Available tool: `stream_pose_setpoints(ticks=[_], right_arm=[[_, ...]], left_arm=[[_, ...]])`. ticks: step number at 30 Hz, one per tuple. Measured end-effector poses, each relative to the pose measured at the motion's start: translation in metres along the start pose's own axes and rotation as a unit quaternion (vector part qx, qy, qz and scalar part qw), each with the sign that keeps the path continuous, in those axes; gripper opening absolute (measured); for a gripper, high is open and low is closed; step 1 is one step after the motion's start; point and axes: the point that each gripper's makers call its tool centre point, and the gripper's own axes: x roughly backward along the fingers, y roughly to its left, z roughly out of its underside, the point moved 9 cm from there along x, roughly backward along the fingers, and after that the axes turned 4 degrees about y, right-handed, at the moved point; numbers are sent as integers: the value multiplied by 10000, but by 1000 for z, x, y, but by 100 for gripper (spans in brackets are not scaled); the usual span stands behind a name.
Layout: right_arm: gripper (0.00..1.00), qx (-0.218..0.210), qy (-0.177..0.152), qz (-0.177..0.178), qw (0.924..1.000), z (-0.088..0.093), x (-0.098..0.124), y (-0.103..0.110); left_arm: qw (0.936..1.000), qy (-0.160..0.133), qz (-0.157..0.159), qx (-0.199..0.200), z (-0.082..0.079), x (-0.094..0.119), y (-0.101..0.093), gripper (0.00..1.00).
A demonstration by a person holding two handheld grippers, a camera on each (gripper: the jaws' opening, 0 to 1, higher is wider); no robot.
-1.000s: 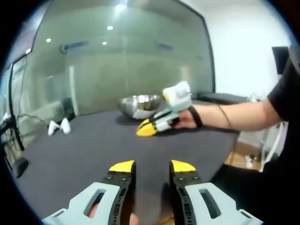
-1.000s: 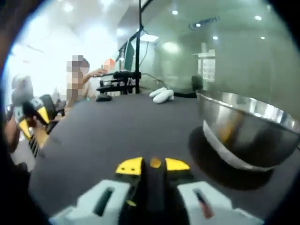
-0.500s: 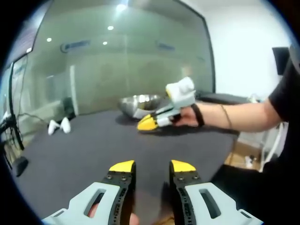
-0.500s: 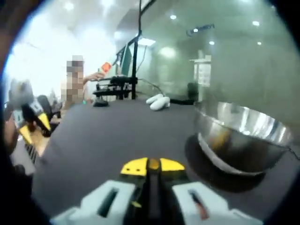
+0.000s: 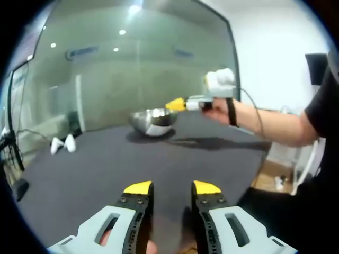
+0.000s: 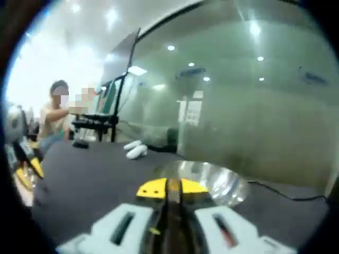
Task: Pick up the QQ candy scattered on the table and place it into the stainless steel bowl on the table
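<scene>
Nearest us in the left gripper view, our left tool (image 5: 171,187) hangs over the dark surface (image 5: 106,164) with its two yellow-tipped jaws set narrowly apart and nothing between them. Farther on, at the surface's far side, stands one stainless steel bowl (image 5: 153,121); what lies inside it we cannot tell from here. Our right tool (image 5: 178,104) is held above the bowl's right rim by a hand (image 5: 218,103).

In the right gripper view the right tool (image 6: 171,188) has its yellow tips pressed together on a small orange piece, apparently a QQ candy (image 6: 173,184), directly over the stainless steel bowl (image 6: 212,180); its inside is blurred and partly hidden. Beyond, two white controllers (image 6: 135,148) lie together on the surface (image 6: 85,180). No writing is legible anywhere.
</scene>
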Motion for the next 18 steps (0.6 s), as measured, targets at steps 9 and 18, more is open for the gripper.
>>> stream_pose_setpoints(ticks=[9,18], right_arm=[[9,51,267,575,9980,-2,-33,-36],[35,-245,206,619,9976,6,-31,-41]], left_arm=[[10000,-13,-43,7,-1,4,-2,30],[10000,15,-55,-16,-1,3,-4,30]])
